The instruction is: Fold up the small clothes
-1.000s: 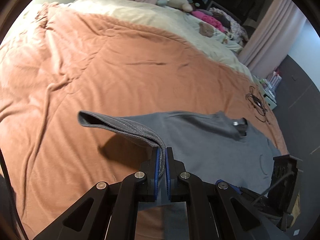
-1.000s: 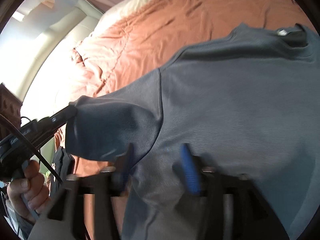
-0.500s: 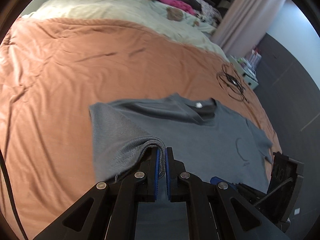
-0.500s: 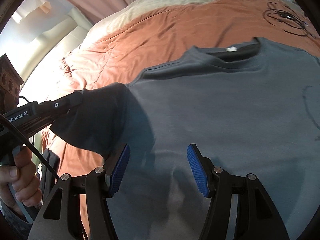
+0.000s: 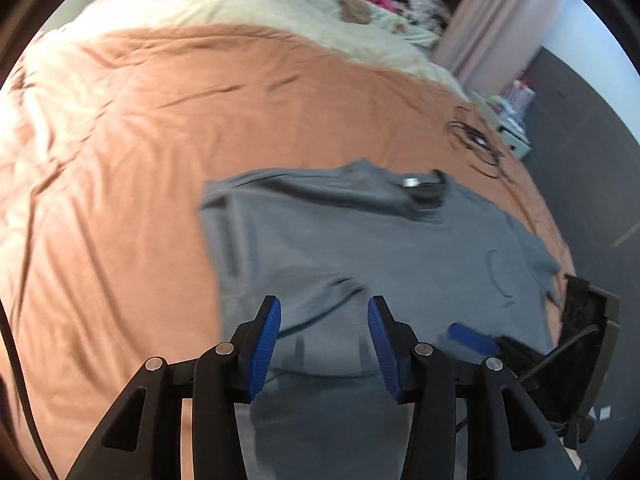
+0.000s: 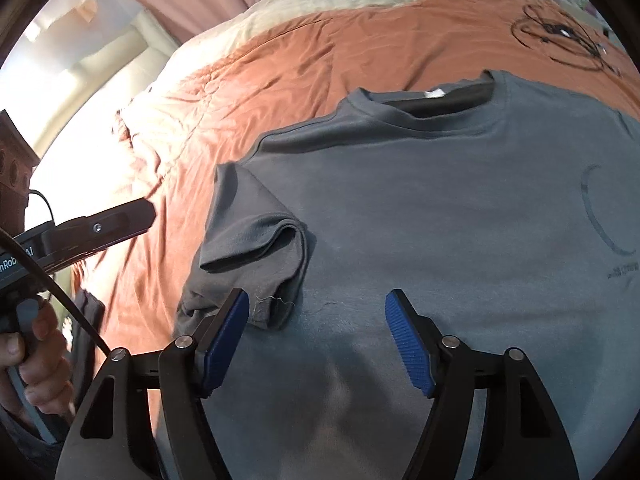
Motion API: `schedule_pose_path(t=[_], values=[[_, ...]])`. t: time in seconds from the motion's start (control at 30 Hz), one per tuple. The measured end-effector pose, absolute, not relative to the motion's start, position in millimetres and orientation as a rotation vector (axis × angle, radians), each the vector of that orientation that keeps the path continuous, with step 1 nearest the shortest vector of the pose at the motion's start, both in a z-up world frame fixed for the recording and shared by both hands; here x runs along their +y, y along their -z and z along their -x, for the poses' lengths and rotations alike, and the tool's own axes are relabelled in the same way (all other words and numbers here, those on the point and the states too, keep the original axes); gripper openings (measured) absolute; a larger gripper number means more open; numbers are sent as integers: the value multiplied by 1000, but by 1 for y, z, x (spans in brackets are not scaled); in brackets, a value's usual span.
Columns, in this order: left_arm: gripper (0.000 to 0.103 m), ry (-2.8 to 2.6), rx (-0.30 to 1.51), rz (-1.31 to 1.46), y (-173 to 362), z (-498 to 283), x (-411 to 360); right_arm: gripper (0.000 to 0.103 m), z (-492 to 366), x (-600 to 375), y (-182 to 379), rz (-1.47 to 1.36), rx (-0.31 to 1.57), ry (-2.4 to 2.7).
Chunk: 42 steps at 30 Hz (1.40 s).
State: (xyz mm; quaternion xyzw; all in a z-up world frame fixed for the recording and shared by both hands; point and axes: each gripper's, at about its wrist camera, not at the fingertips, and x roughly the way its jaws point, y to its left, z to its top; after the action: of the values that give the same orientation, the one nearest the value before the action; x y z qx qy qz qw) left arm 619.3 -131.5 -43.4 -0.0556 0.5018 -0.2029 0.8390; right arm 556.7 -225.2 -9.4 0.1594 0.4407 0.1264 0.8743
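A grey T-shirt (image 5: pixel 360 248) lies flat, neck away from me, on an orange blanket (image 5: pixel 120 200). Its left sleeve (image 6: pixel 260 248) is folded loosely inward onto the body. My left gripper (image 5: pixel 324 320) hovers over the shirt's lower left part; its jaws are opening and nothing is between them. The right wrist view shows it from the side (image 6: pixel 100 228), clear of the sleeve, with a hand (image 6: pixel 32 360) on its grip. My right gripper (image 6: pixel 318 320) hangs over the shirt (image 6: pixel 440 200) beside the folded sleeve, jaws opening, pads bare.
A coil of black cable (image 5: pixel 476 144) lies on the blanket beyond the shirt's right shoulder. A cream duvet (image 5: pixel 240 4) with toys and clothes covers the far end of the bed. The bed's right edge drops to a dark floor (image 5: pixel 580 160).
My left gripper has let go of the sleeve, and its jaws have come apart. The sleeve now lies folded on the shirt's body. My right gripper's jaws stand a little wider.
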Motion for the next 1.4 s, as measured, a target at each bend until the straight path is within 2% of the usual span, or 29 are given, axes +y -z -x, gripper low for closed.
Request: schedule_pose_path(t=[0.43, 0.63, 0.77, 0.83, 0.87, 0.9, 0.97, 1.1, 1.4], values=[[44, 253, 1119, 204, 80, -615, -52, 69, -592, -159, -2, -85, 887, -400], [44, 210, 1124, 241, 90, -611, -20, 61, -612, -118, 5, -20, 908, -474], [44, 190, 1128, 258, 96, -609, -5, 53, -637, -99, 25, -6, 964, -466], [44, 184, 1131, 266, 99, -608, 0, 44, -647, -94, 37, 17, 993, -459], [44, 181, 1132, 268, 100, -608, 2, 31, -651, -93, 42, 36, 1006, -453], [44, 180, 1132, 271, 101, -608, 3, 14, -654, -92, 44, 55, 1012, -444], [44, 183, 1132, 273, 102, -609, 2, 6, -658, -95, 42, 70, 1009, -432], [44, 202, 1138, 266, 104, -613, -5, 2, -663, -114, 20, 36, 964, -404], [44, 247, 1137, 239, 103, -618, -28, 2, -681, -165, -11, -16, 923, -291]])
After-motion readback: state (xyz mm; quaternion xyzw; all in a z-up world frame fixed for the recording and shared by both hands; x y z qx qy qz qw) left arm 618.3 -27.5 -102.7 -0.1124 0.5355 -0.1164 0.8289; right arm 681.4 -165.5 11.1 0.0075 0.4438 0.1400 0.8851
